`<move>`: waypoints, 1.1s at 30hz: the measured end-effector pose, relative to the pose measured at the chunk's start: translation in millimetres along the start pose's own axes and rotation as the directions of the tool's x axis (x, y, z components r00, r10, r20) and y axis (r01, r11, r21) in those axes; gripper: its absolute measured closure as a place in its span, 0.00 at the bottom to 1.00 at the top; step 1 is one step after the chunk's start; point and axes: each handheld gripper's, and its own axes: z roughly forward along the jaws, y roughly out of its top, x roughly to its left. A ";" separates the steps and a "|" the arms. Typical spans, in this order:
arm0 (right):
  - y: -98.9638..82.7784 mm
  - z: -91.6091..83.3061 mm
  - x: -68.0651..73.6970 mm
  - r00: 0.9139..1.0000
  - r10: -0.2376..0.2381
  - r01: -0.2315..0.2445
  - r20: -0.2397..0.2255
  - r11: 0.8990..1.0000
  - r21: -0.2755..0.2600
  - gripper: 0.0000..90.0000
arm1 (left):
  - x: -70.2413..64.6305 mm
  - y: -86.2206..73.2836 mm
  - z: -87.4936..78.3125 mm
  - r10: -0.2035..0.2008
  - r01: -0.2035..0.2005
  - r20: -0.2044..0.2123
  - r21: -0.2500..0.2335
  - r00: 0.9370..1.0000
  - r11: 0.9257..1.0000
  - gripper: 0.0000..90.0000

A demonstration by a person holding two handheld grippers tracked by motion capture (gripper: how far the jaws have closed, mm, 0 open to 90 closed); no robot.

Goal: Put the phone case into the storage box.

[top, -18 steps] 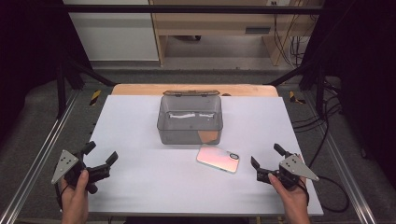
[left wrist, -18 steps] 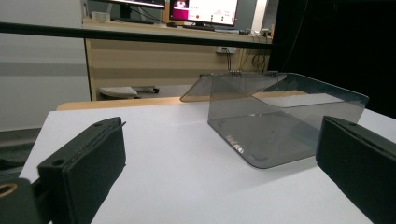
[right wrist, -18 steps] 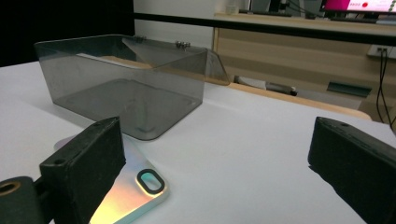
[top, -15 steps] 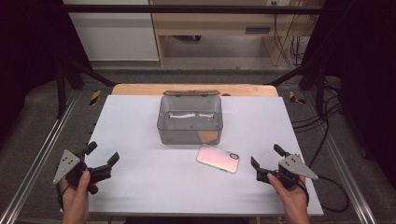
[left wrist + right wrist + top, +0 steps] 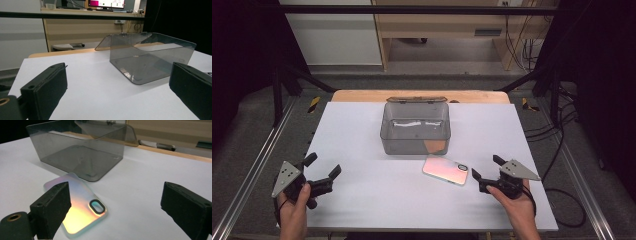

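I have nothing picked up yet — the phone case [image 5: 446, 170] lies flat on the white table [image 5: 362, 130], just in front of the open smoky box [image 5: 415, 129] and apart from both tools. My right gripper [image 5: 485, 172] sits just beside the case, jaws spread wide and empty; my left gripper [image 5: 323, 171] waits well apart, also spread and empty. By my read, the whole job — grasping the case and placing it in the box — remains.

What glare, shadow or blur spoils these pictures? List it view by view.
High view: evenly lit white table, dark surroundings, slightly soft throughout. Left gripper view: smoky box sharp with a soft shadow beneath, near jaws blurred. Right gripper view: phone case throws a bright orange-to-pink sheen, and the jaws are out of focus.
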 end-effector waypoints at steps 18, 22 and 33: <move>20.0 87.2 -18.8 1.000 0.014 -0.009 -0.014 0.944 0.329 0.81 | -1.1 -0.5 2.2 0.010 -0.010 0.006 0.016 1.000 1.000 0.02; 13.1 102.3 -16.1 0.999 0.010 0.003 -0.033 0.925 0.381 0.94 | -0.9 -0.6 2.6 0.010 -0.011 0.006 0.019 1.000 1.000 0.02; 9.3 104.5 -1.7 0.995 0.002 0.045 -0.104 0.894 0.447 1.00 | -1.1 -1.0 3.4 0.011 -0.011 0.009 0.024 1.000 1.000 0.02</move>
